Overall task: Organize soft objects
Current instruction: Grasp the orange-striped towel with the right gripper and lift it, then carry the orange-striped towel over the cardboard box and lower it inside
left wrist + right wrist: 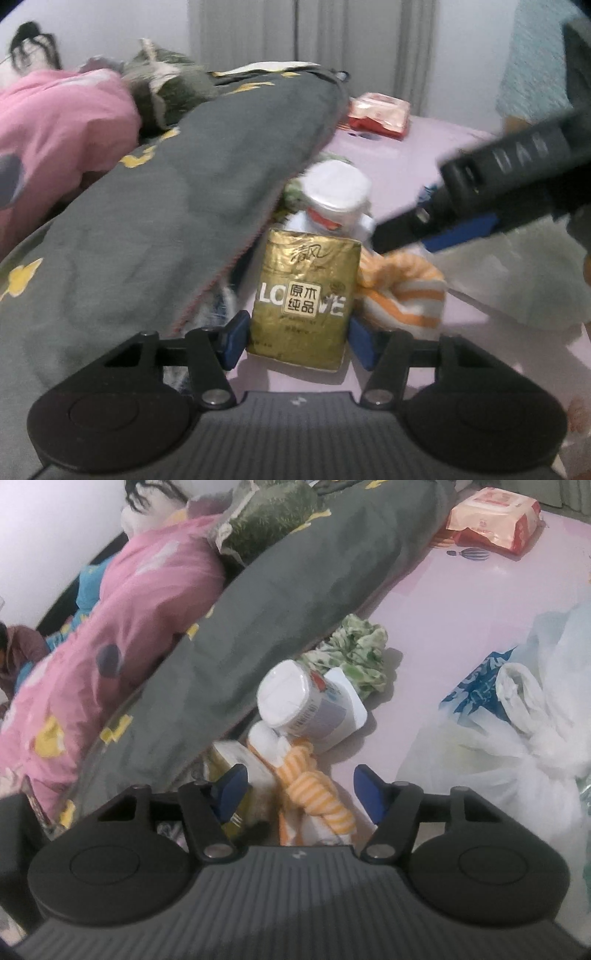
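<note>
The gold tissue pack (304, 306) is pinched at its two sides by the left hand-held gripper (295, 338), probably so that it can be lifted from the pink bed sheet (399, 162). Just right of it, the orange striped sock (314, 794) is framed by the spread jaws of the right hand-held gripper (301, 790), not yet touched. Farther, a white tissue roll (299, 705) is leaned against the grey pillow (280, 602), which overhangs the pile. Far right, a red wipes pack (495, 517) is seen.
</note>
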Demonstrator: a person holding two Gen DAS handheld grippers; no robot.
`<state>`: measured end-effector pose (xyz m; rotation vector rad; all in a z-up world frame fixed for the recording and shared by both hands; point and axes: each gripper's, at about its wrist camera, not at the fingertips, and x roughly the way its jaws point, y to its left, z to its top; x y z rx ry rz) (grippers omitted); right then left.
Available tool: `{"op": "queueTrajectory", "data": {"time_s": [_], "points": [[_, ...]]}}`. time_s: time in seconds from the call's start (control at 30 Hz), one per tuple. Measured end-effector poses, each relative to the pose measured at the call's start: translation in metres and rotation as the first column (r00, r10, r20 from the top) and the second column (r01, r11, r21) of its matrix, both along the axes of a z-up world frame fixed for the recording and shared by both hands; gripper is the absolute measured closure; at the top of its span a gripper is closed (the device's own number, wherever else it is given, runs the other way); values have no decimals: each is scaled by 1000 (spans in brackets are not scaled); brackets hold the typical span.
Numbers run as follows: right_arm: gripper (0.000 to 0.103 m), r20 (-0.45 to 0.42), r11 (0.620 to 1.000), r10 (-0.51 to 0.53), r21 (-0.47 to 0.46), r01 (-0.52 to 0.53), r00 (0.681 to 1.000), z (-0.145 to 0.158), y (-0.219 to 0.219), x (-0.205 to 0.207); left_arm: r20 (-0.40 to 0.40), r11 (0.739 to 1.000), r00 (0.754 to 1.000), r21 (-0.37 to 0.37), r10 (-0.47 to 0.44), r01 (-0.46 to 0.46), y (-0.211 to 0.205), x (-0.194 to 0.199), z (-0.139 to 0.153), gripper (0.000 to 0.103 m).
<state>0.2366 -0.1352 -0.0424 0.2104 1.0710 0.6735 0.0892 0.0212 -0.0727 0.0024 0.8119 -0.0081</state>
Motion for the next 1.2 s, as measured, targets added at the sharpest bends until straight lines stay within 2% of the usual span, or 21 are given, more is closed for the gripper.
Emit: {"op": "queueTrajectory", "data": {"time_s": [0.23,0.33,0.37,0.57,0.63,0.7,0.8,1.03,1.2], "points": [[42,0,991,85,-104,-85,996,-15,21,8,-42,996,996,-52,76,-79,12,8,-1,45],[53,-20,983,128,-130,-130,992,-23,28,7,-45,994,995,-58,89,-92,13,10,-2,45],[60,-29,981,142,-129,-144,989,-26,28,5,-45,994,995,-58,94,-96,13,10,-2,45],[65,-26,986,91,-135,-93,996,-23,12,-11,-44,994,994,-49,98,-100,9,12,-2,45],[65,-45,992,54,-114,-59,998,-22,0,-17,-28,995,996,-46,85,-86,7,10,1,43],[65,-50,996,13,-90,-17,999,-20,-14,-25,6,997,997,-30,74,-74,5,6,6,33],[65,-67,998,-53,-48,50,996,-20,-33,-32,62,999,997,-8,52,-52,2,-4,17,31],[65,-134,981,-157,93,170,978,-25,-61,-38,80,987,995,-139,-66,76,-5,-17,36,32],[65,-132,963,-185,173,207,974,-11,-72,-48,92,980,992,-170,-84,99,-12,-23,41,32]]}}
